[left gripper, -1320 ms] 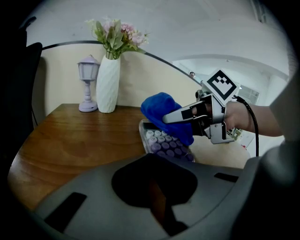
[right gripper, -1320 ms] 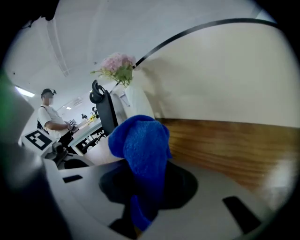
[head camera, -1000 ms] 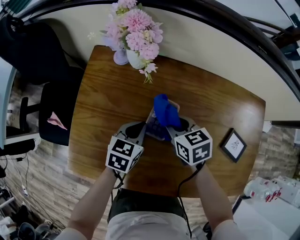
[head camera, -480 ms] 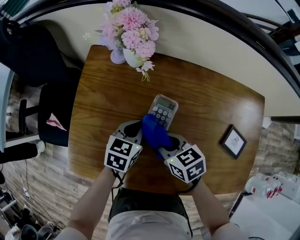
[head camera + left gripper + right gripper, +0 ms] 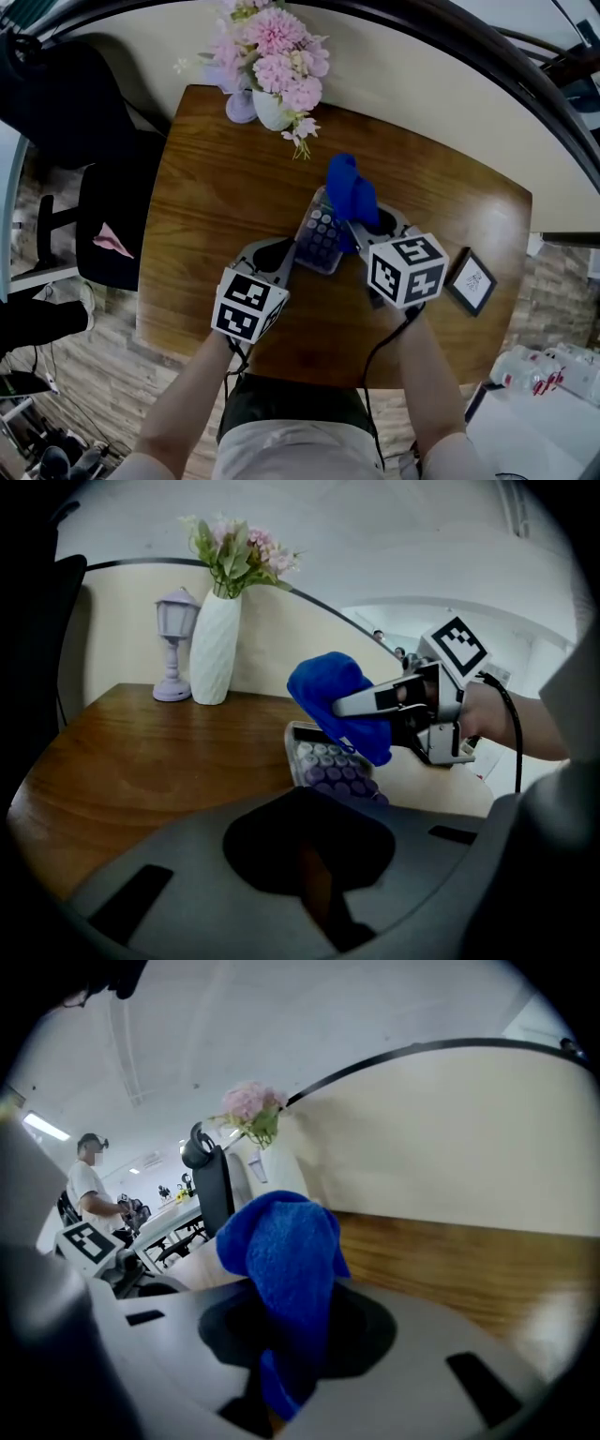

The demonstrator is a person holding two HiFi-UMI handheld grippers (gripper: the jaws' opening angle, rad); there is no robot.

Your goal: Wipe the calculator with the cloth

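What my views keep from me

The cloth [image 5: 349,190] covers the calculator [image 5: 319,244]'s far end and, in my right gripper [image 5: 364,228] view, the jaws clamped on it. The calculator's near end vanishes behind my left gripper [image 5: 272,260]. The flowers [image 5: 272,56] are cropped at the top.

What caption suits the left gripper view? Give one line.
Right gripper, jaws shut on the blue cloth, holds it over the calculator on the wooden table.

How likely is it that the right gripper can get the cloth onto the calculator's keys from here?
Probably yes. The right gripper is shut on the cloth, which hangs over the calculator's far end. The keys lie bare, and the left gripper sits at the near end, off them.
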